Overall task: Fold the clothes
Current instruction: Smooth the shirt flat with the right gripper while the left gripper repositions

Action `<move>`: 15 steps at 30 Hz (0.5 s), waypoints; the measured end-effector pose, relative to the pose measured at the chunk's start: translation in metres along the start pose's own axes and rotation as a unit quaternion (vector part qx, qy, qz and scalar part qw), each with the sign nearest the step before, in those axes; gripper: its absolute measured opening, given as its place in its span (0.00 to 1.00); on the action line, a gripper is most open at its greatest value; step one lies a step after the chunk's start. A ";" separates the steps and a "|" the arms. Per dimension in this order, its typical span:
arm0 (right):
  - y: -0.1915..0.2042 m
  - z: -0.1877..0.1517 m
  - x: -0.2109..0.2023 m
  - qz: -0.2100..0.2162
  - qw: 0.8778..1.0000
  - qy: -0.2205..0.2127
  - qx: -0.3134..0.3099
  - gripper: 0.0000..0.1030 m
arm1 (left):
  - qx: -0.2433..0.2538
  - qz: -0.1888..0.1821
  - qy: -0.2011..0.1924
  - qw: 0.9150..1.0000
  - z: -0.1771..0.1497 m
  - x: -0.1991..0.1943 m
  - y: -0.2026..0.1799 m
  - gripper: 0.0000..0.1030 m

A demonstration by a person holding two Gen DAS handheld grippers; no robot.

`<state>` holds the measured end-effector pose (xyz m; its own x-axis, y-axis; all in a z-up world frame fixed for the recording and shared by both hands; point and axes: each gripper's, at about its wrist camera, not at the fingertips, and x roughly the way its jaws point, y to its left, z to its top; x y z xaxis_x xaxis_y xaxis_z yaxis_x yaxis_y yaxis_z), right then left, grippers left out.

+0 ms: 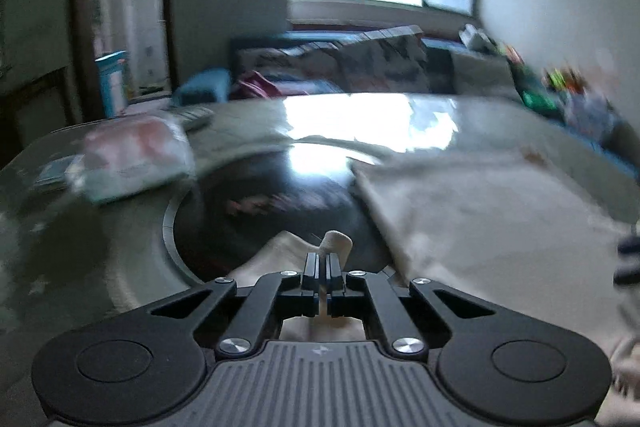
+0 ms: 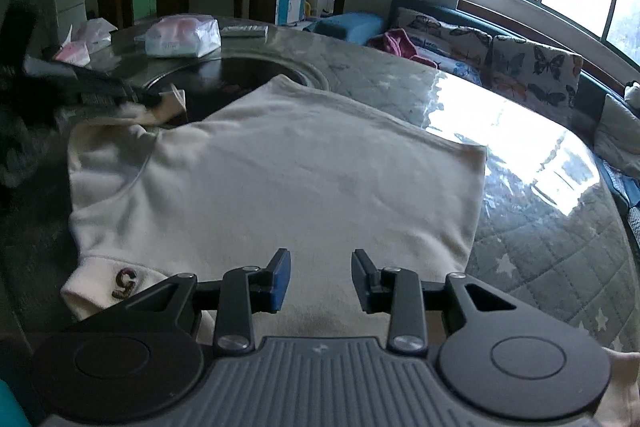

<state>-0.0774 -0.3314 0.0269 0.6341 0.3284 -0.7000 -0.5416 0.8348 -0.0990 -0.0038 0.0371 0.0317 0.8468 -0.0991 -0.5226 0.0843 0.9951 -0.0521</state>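
Observation:
A cream sweatshirt (image 2: pixel 280 171) lies spread flat on the round table (image 2: pixel 540 251), with a brown letter on its cuff (image 2: pixel 125 283) at the near left. My left gripper (image 1: pixel 323 259) is shut on a fold of the cream cloth (image 1: pixel 336 242), which pokes out past its fingertips. In the right wrist view that left gripper (image 2: pixel 150 99) holds the garment's far left corner, lifted a little over the table's dark centre disc (image 2: pixel 240 71). My right gripper (image 2: pixel 321 277) hangs open over the near edge of the sweatshirt, with nothing between its fingers.
A white and pink plastic pack (image 2: pixel 182 37) and a remote (image 2: pixel 244 31) lie at the table's far side, with tissue packs (image 2: pixel 82 45) to the left. A sofa with butterfly cushions (image 2: pixel 536 67) stands under the window on the right.

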 end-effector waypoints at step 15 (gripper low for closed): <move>0.004 -0.003 0.004 -0.005 1.000 0.016 -0.010 0.32 | -0.154 0.118 -0.036 0.980 -0.041 -0.071 0.096 0.02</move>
<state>-0.0786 -0.3281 0.0218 0.6211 0.3062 -0.7214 -0.5471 0.8285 -0.1195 -0.0777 0.1397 0.0291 0.8596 0.1450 -0.4900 -0.2715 0.9419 -0.1976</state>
